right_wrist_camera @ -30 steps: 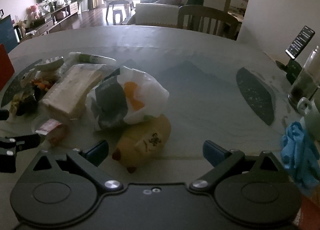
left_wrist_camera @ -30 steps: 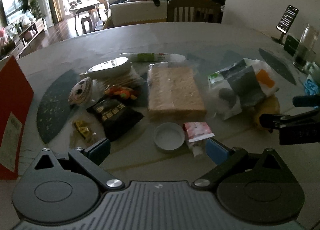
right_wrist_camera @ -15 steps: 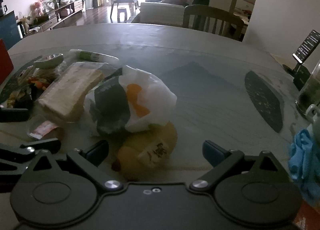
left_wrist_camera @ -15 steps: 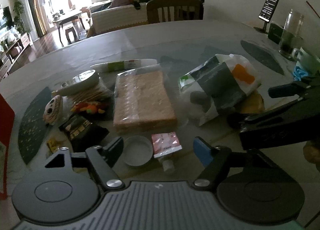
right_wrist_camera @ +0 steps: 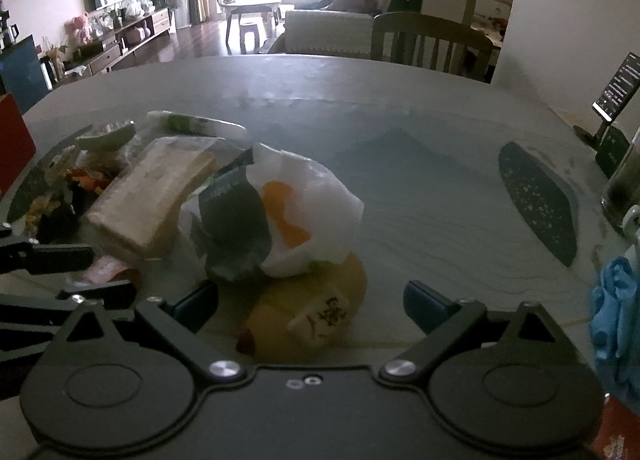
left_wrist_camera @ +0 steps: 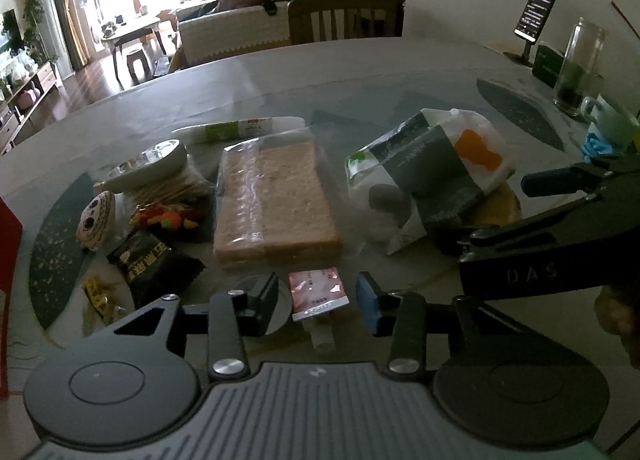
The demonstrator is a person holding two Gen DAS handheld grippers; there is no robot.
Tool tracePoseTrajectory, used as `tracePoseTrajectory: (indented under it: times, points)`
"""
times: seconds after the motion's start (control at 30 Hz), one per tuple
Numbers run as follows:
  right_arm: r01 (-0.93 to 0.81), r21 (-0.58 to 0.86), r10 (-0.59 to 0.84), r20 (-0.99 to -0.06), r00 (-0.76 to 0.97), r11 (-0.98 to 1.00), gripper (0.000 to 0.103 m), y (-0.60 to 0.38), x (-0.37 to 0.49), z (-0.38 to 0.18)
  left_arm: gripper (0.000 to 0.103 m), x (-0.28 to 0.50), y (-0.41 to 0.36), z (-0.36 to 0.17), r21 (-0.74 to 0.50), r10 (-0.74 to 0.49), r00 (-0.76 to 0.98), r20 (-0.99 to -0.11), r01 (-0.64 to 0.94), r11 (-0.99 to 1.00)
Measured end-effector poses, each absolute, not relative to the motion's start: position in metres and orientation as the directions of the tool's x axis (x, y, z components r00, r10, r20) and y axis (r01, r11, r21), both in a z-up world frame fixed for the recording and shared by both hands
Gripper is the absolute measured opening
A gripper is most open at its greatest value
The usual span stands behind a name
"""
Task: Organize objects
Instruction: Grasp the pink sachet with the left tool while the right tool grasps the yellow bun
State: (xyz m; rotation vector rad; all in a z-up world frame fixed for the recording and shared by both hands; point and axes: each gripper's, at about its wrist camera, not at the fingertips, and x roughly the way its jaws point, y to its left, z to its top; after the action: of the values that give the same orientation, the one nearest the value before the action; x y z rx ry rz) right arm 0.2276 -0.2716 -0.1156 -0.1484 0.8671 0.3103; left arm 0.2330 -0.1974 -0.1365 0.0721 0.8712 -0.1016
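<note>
A cluttered round worktop (left_wrist_camera: 360, 72) is seen from both wrist cameras. The left gripper (left_wrist_camera: 318, 294) is held low over the near edge, its fingers (left_wrist_camera: 370, 302) set moderately apart and holding nothing; a pink tube (left_wrist_camera: 318, 294) lies between them on the worktop, and a clear lid (left_wrist_camera: 280, 308) is partly hidden behind the left finger. Just beyond lies a wrapped bread loaf (left_wrist_camera: 272, 204), with a black packet (left_wrist_camera: 154, 266), a small yellow sweet (left_wrist_camera: 96, 294), a bright snack bag (left_wrist_camera: 168, 216), a cracker pack (left_wrist_camera: 168, 188), a round face-printed piece (left_wrist_camera: 96, 216) and a white-green tube (left_wrist_camera: 240, 128) to its left and behind. To the right a white bag (left_wrist_camera: 428, 176) with a dark band and orange mark rests partly on a yellow packet (left_wrist_camera: 504, 208).

The right gripper (right_wrist_camera: 312, 302) is seen wide open and empty, with the yellow packet (right_wrist_camera: 316, 308) lying between its fingers (right_wrist_camera: 426, 302) and the white bag (right_wrist_camera: 288, 212) just behind, touching it. A blue cloth (right_wrist_camera: 616, 308), a glass jar (left_wrist_camera: 580, 64) and a phone on a stand (left_wrist_camera: 536, 12) are seen at the far right.
</note>
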Motion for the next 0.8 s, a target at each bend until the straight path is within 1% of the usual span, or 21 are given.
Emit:
tracePoseTrajectory:
  times: [0.03,0.07,0.17,0.23,0.27,0.3,0.33,0.6,0.8]
  points:
    - [-0.330,0.000,0.211,-0.769,0.604,0.944,0.097,-0.272,0.227,-0.115,0.035,0.233,-0.198,-0.137,0.021,-0.059,0.638,-0.768,0.117,0.993]
    - [-0.332,-0.001,0.212,-0.769,0.604,0.943,0.097,-0.272,0.226,-0.115,0.033,0.233,-0.198,-0.137,0.021,-0.057,0.636,-0.770,0.115,0.993]
    - [-0.336,-0.004,0.212,-0.770,0.602,0.942,0.095,-0.271,0.224,-0.116,0.032,0.232,-0.199,-0.137,0.022,-0.053,0.632,-0.773,0.111,0.994]
    - [-0.335,-0.004,0.211,-0.770,0.602,0.942,0.092,-0.271,0.223,-0.116,0.028,0.231,-0.199,-0.136,0.024,-0.054,0.634,-0.772,0.114,0.993]
    - [-0.338,-0.003,0.213,-0.770,0.601,0.941,0.081,-0.271,0.223,-0.116,0.027,0.231,-0.200,-0.136,0.021,-0.058,0.634,-0.771,0.116,0.993]
    - [-0.341,0.000,0.215,-0.775,0.594,0.940,0.066,-0.271,0.224,-0.117,0.027,0.230,-0.200,-0.136,0.017,-0.061,0.633,-0.771,0.117,0.993]
    - [-0.337,-0.001,0.208,-0.784,0.585,0.942,0.060,-0.270,0.225,-0.117,0.027,0.230,-0.200,-0.135,0.016,-0.062,0.633,-0.772,0.117,0.993]
    - [-0.310,0.055,0.227,-0.801,0.554,0.949,0.057,-0.279,0.218,-0.113,0.027,0.226,-0.200,-0.130,0.011,-0.058,0.631,-0.774,0.106,0.994]
    - [-0.302,0.055,0.213,-0.825,0.523,0.952,0.055,-0.285,0.198,-0.108,0.027,0.216,-0.194,-0.121,-0.023,-0.081,0.633,-0.770,0.100,0.995]
